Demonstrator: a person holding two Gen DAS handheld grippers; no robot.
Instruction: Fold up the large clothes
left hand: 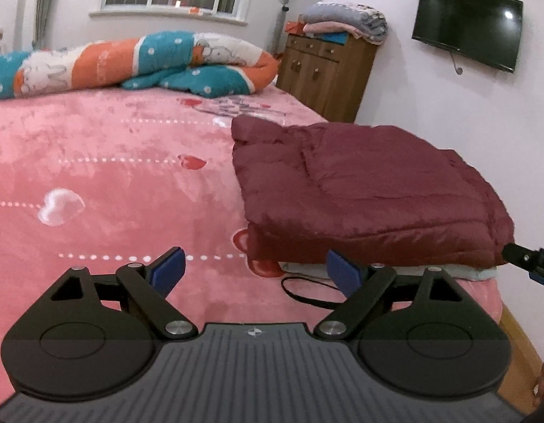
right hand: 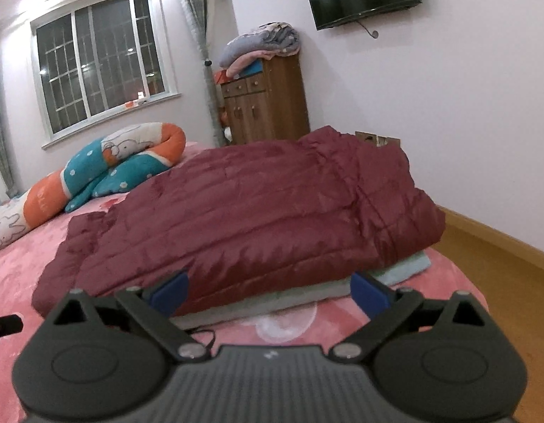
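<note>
I had the left gripper (left hand: 254, 271) spread wide with nothing between its blue pads, hovering over bare pink bedspread (left hand: 113, 176) near the bed's front edge. The right gripper (right hand: 270, 290) was released too, its jaws wide apart and empty, just short of the near edge of the folded maroon down jacket (right hand: 243, 218). That jacket lay on the bed's front right corner, stacked on a pale folded garment (right hand: 406, 268) that stuck out beneath it, right up against the bed's side edge above the wood floor (right hand: 501, 299). A thin black cord (left hand: 307, 296) looped on the bedspread by the stack. Open bedspread stretched left and back to the rolled cartoon quilt (left hand: 131, 60) at the far edge.
</note>
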